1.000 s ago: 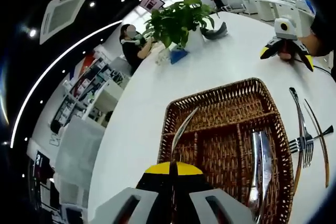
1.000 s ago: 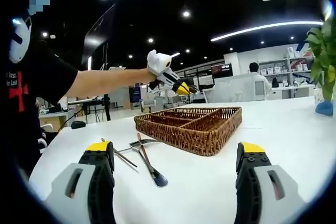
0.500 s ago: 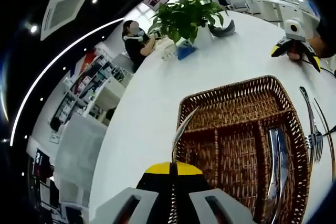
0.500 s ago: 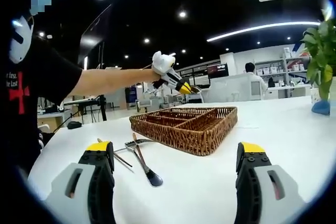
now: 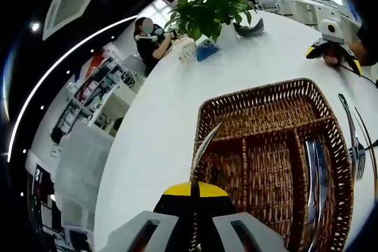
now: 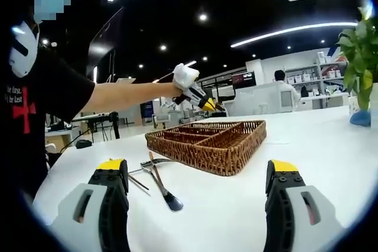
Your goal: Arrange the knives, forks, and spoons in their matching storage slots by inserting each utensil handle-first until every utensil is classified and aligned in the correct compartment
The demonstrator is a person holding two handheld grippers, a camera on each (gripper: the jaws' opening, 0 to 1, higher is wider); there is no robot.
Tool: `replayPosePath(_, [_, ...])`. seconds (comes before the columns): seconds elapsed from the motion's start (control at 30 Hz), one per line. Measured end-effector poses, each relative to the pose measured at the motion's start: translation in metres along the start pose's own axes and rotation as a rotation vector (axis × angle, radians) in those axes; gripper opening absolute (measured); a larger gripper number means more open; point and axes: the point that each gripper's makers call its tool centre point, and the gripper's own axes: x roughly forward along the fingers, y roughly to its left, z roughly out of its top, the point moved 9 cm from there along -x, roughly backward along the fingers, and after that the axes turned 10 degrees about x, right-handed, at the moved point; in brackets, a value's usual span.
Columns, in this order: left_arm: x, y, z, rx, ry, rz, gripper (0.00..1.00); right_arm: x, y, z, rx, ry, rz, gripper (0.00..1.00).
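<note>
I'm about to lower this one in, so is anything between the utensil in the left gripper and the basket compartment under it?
Nothing visible blocks it. The utensil clamped in the left gripper hangs over the near-left compartment of the wicker basket, whose weave looks bare there. The two knives lie in a different slot, off to the right.

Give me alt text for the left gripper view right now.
The left gripper is shut on a knife, held over the left side of a wicker tray on a white table. Two knives lie in the tray's right slot; more cutlery lies beyond its right edge.
</note>
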Motion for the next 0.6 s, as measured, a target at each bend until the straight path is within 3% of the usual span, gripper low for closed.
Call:
replayPosePath(0.23, [0.012,-0.005,-0.011,-0.074,0.016,-0.029,0.00,0.000,0.000,0.001,-0.002,0.001,0.000,1.00])
replayPosePath(0.6, [0.030,-0.015,-0.019,-0.109,0.006,-0.067,0.00,0.000,0.001,0.001,-0.002,-0.001,0.000,1.00])
